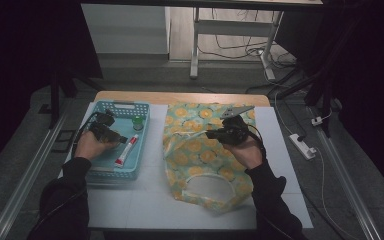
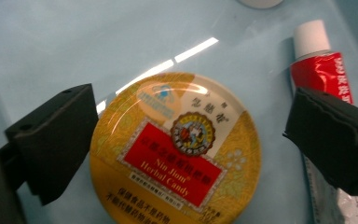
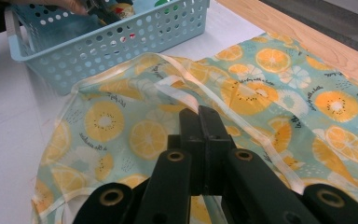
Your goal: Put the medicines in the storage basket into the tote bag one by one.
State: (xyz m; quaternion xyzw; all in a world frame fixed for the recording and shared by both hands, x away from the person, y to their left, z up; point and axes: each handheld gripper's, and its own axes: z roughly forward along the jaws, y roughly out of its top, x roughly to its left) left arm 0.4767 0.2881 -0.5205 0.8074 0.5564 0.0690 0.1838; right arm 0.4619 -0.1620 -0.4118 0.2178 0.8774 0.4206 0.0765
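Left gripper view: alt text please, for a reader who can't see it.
A round yellow candy tin with a red label lies on the pale blue basket floor, between the open jaws of the left claw. A red-and-white tube lies beside it, partly behind one jaw.

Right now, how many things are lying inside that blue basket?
3. A yellow candy tin between the left hand-held gripper's open jaws, a red-and-white tube beside it, and a small green-capped item at the far end. The hand may hide more.

Round yellow candy tin [image 2: 175,151] lies flat, label up, in the blue basket [image 1: 99,170].
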